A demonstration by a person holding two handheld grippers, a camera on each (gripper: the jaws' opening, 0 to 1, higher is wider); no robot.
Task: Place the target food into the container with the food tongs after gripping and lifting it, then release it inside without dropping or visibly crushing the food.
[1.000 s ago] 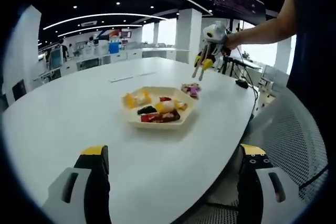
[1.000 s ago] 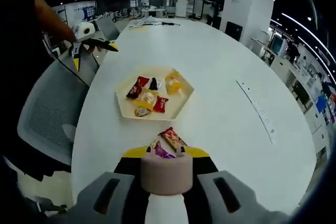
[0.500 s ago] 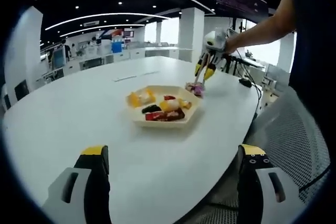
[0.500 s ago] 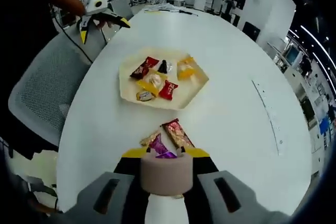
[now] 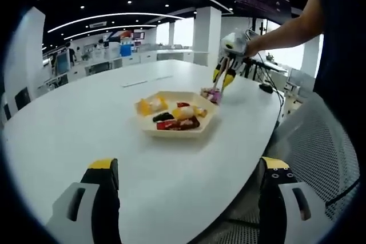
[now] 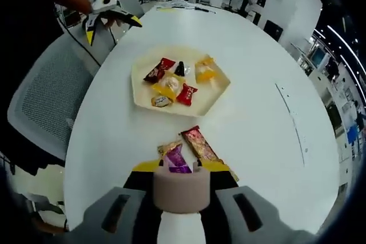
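Three wrapped snacks lie loose on the desk [image 6: 274, 158], just beside the hexagonal tray [image 6: 139, 90]: a purple wrapper [image 6: 175, 160], a gold one touching it, and a red-brown bar [image 6: 198, 142] alongside. Several other wrapped items already sit in the tray.

Your right gripper [image 6: 178, 167] carries the food tongs [image 5: 216, 84]; in the left gripper view their tips reach down to the loose snacks near the tray's far edge. In the right gripper view the purple wrapper sits directly ahead of the yellow-tipped fingers. Whether the tongs have closed on it cannot be told from either view, nor how far the right fingers have squeezed.

Your left gripper [image 5: 189, 170] is held back over the near edge of the desk, well apart from the tray, with its fingers spread wide and empty.

Step in hand, as judged: the approach and grip on the target snack, most likely the purple one. Nothing is lifted yet.

Next move:
1. Close the tongs on the wrapper only, with light pressure, avoiding the neighbouring gold piece.
2. Lift clear of the desk.
3. Carry it across to the tray and open the tongs low inside it.
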